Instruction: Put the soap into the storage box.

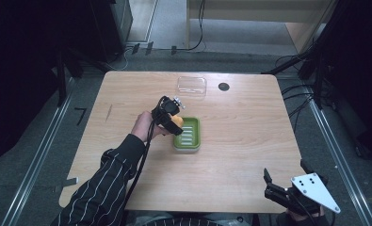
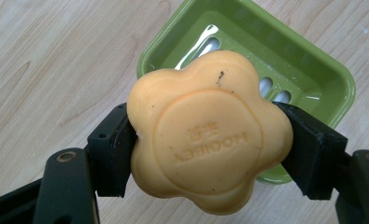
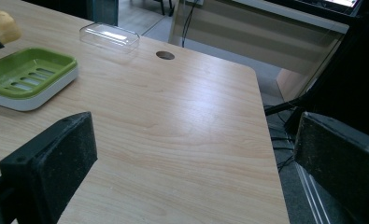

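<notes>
An orange flower-shaped soap (image 2: 208, 140) is clamped between the black jaws of my left gripper (image 2: 205, 149). It hangs just above the near-left corner of a green soap dish (image 2: 313, 79). In the high view the left gripper (image 1: 170, 117) sits at the dish's (image 1: 193, 139) upper left edge, with the soap (image 1: 176, 121) showing orange beneath it. The dish (image 3: 14, 70) has slotted drain holes and a white base. My right gripper (image 1: 287, 190) stands open at the table's near right corner, nothing between its jaws; its pads (image 3: 56, 158) frame bare wood.
A clear plastic lid (image 1: 191, 86) lies at the far edge of the wooden table (image 1: 240, 141), beside a round cable hole (image 1: 223, 86). Cables and dark equipment stands surround the table on the floor.
</notes>
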`<move>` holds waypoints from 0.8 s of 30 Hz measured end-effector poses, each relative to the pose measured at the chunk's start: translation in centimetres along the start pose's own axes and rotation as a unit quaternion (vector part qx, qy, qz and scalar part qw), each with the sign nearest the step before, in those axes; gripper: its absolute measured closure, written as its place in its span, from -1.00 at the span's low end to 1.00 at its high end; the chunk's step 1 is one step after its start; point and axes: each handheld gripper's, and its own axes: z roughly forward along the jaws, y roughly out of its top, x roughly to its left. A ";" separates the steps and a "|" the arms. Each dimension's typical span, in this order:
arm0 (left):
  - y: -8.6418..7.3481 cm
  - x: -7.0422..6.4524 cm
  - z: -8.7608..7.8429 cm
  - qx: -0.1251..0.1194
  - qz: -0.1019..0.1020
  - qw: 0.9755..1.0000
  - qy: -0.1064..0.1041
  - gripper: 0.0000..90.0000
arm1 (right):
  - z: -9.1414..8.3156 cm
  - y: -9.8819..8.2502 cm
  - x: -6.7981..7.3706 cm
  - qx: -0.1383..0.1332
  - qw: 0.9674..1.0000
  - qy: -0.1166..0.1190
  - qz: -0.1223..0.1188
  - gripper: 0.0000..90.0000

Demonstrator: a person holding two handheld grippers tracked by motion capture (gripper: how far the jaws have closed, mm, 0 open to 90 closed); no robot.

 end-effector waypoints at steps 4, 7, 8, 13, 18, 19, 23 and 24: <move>0.3 -0.3 0.2 -0.002 0.003 1.000 0.001 -0.39 | 0.0 0.0 0.0 0.000 1.000 0.000 0.000 -1.00; 0.6 -0.5 0.4 -0.009 0.004 1.000 0.001 -0.39 | 0.1 0.0 0.0 0.000 1.000 0.001 -0.001 -1.00; 0.7 -0.5 0.5 -0.006 0.007 1.000 0.001 -0.39 | 0.1 0.0 0.0 0.000 1.000 0.002 -0.001 -1.00; 1.1 -0.9 0.9 -0.011 0.011 1.000 0.000 -0.39 | 0.1 0.0 0.0 0.000 1.000 0.002 0.000 -1.00; 1.2 -1.1 1.1 -0.014 0.014 1.000 -0.001 -0.39 | 0.1 0.0 0.0 -0.001 1.000 0.003 0.000 -1.00; 1.2 -1.1 1.2 -0.015 0.013 1.000 -0.002 -0.39 | 0.1 0.0 0.0 -0.001 1.000 0.002 0.000 -1.00; 1.3 -1.1 1.2 -0.019 0.011 1.000 -0.002 -0.39 | 0.1 0.0 0.0 -0.001 1.000 0.002 0.000 -1.00; 1.2 -1.1 1.3 -0.020 0.011 1.000 -0.002 -0.39 | 0.1 0.0 0.0 -0.001 1.000 0.002 0.000 -1.00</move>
